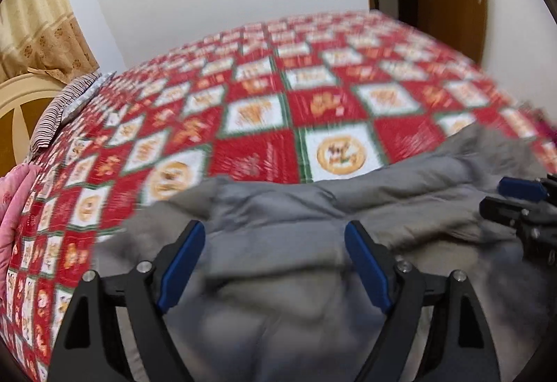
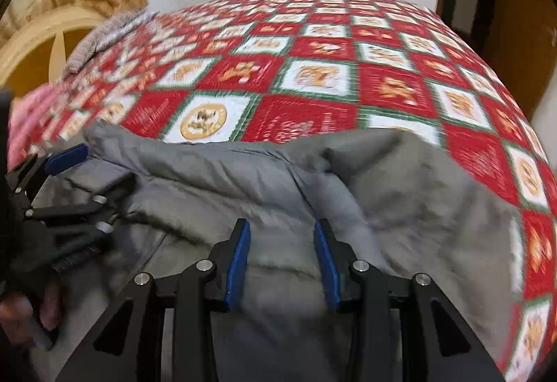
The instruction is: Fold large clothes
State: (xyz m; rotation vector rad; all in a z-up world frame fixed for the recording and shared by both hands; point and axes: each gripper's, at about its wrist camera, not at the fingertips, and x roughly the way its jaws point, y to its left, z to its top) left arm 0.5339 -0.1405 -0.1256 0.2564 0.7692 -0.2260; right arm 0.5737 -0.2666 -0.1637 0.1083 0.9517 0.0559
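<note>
From the left wrist view, the left gripper [image 1: 275, 232] has its blue-padded fingers spread wide apart, with nothing between them, poised over a grey padded coat [image 1: 296, 243] that lies rumpled just ahead of and beneath it. The coat rests on a bed cover [image 1: 257, 110] of red and white squares that stretches away beyond the fingertips. Off to that gripper's right, the right gripper [image 1: 515, 197] shows at the picture's edge, over the same coat. Far to the left sit a striped pillow [image 1: 59, 114] and a pink quilt [image 1: 14, 208].

From the right wrist view, the right gripper [image 2: 282, 229] stands with fingers parted, a narrower gap than the other, grey coat [image 2: 383, 190] showing through it but not pinched. To its left the left gripper [image 2: 83, 169] reaches over the coat's edge; a hand [image 2: 31, 312] grips its handle. Everything is a bit blurred
</note>
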